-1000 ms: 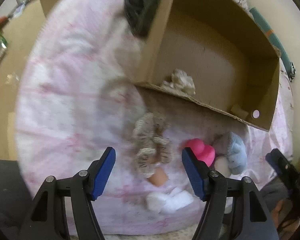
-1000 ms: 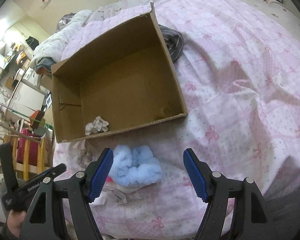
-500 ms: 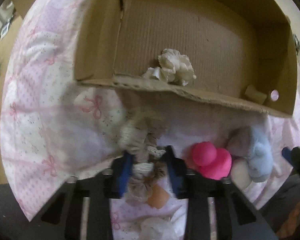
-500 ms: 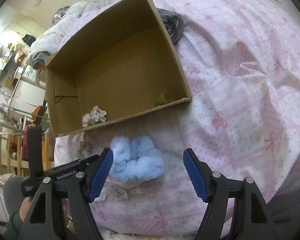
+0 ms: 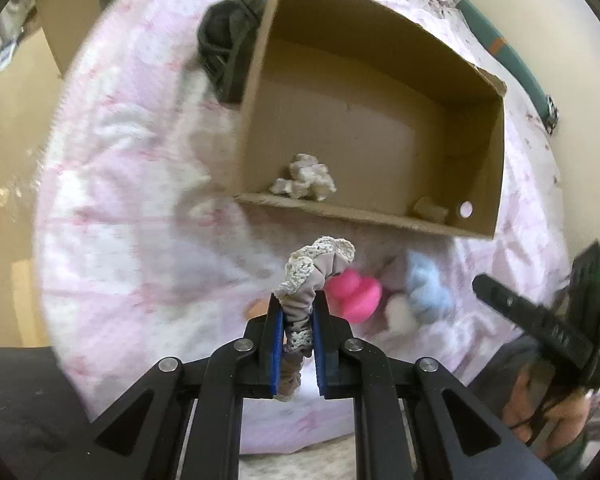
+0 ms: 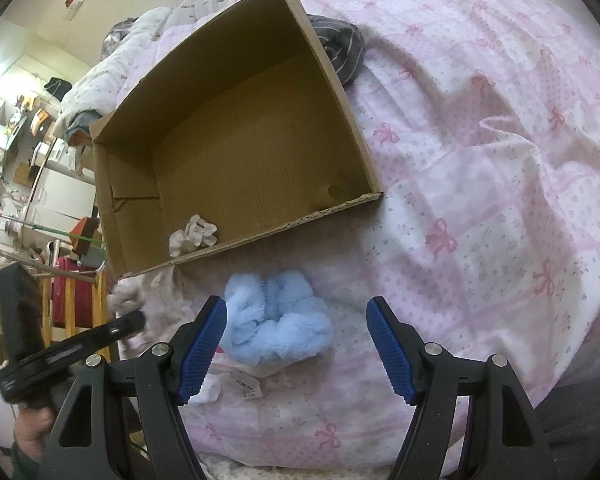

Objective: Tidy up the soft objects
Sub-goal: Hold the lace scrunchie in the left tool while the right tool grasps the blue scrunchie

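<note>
the left gripper [image 5: 296, 320] is clamped on a beige fabric scrunchie with a cream lace edge [image 5: 314, 272], lifted clear of the pink bow-print bedsheet [image 5: 140, 240]; the right gripper [image 6: 296, 344] has its jaws wide apart over a fluffy light-blue scrunchie [image 6: 276, 328] lying on the sheet; just beside it sits a bright pink rounded soft toy [image 5: 354, 294]; beyond them stands an open brown cardboard box [image 5: 380, 120] holding a cream crumpled scrunchie [image 5: 306, 178] by its near wall; a dark grey bundled cloth [image 5: 228, 52] lies against the box's far outer side.

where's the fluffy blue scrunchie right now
In the right wrist view, the fluffy blue scrunchie lies on the pink bedsheet between the open right tongs, just before the cardboard box.
</note>
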The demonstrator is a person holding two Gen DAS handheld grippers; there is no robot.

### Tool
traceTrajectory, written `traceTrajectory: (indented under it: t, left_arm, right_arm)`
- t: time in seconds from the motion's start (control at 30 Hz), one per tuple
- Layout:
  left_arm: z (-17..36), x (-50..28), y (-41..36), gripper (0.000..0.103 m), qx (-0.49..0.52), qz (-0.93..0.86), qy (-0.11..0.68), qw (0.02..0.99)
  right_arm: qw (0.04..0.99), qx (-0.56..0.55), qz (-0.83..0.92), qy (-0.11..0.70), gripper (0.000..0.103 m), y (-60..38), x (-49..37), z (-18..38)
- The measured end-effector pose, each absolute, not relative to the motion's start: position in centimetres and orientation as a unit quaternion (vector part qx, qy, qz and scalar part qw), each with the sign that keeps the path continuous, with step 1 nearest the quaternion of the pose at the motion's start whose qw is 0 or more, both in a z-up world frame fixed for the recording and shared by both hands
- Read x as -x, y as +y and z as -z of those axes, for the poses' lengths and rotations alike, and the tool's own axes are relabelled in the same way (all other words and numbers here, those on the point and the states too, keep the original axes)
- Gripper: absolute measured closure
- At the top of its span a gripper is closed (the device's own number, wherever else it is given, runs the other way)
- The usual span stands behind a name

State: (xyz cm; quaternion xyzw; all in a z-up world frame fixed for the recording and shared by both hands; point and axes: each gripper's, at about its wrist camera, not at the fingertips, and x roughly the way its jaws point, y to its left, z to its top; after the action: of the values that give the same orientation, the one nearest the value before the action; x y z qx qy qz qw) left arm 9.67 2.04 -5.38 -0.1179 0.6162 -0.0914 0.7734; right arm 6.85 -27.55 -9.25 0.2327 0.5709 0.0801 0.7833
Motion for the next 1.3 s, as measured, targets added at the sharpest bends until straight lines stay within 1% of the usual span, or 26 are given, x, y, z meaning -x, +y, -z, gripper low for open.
traceTrajectory:
  t: [0.17,0.4,0.47,0.67,0.7,0.73,0.8,0.87,0.9,0.93,1.0,1.13,1.23,1.3]
  left_arm:
    - [6.0,-7.2,3.1,0.091,0.115,0.073,0.611,0.780]
    - [6.7,-7.5,2.1,0.091,0.117,0.061,0.608,0.783]
    - [6.7,-7.5,1.7,0.091,0.116,0.066,0.606,0.784]
    - [7.3,-7.8,1.5,0.091,0.119,0.068,0.608,0.782]
    - [7.3,-7.8,1.7,0.091,0.120,0.068,0.608,0.782]
    - [7.3,-7.8,1.7,0.091,0.120,0.067,0.609,0.781]
    - [7.5,-7.8,1.7,0.091,0.118,0.065,0.610,0.781]
    - [7.5,-7.9,1.5,0.091,0.115,0.064,0.609,0.782]
    - [7.5,-7.8,1.5,0.091,0.112,0.063,0.609,0.783]
    - [7.5,-7.8,1.4,0.091,0.109,0.061,0.608,0.784]
    - [7.5,-7.7,1.4,0.091,0.103,0.058,0.607,0.786]
    - [7.4,-7.7,1.7,0.091,0.097,0.046,0.602,0.791]
    - [7.3,-7.7,1.9,0.091,0.097,0.040,0.597,0.795]
    - [7.1,-7.6,2.0,0.091,0.095,0.034,0.592,0.799]
  right_arm:
    - [0.765,-0.233,-0.099,0.592,0.027,-26.4,-6.9,10.2]
    - [0.744,-0.172,-0.115,0.636,0.026,-22.3,-7.6,12.6]
    - [0.738,-0.181,-0.108,0.641,0.023,-22.2,-8.0,13.4]
    - [0.721,-0.205,-0.091,0.656,0.024,-22.1,-9.1,15.4]
    - [0.722,-0.203,-0.090,0.656,0.028,-21.9,-9.2,15.5]
    - [0.723,-0.198,-0.091,0.655,0.040,-21.7,-9.3,15.6]
    - [0.727,-0.183,-0.096,0.655,0.047,-21.2,-9.3,15.6]
    - [0.737,-0.164,-0.103,0.647,0.064,-20.6,-9.1,15.0]
    - [0.744,-0.157,-0.108,0.641,0.068,-20.5,-9.0,14.6]
    - [0.748,-0.154,-0.113,0.635,0.075,-20.4,-8.9,14.2]
    - [0.756,-0.151,-0.121,0.625,0.079,-20.3,-8.5,13.4]
    - [0.776,-0.144,-0.125,0.601,0.081,-20.5,-7.7,11.5]
    - [0.780,-0.138,-0.126,0.597,0.081,-20.5,-7.3,11.1]
    - [0.794,-0.141,-0.128,0.578,0.081,-20.6,-7.1,10.4]
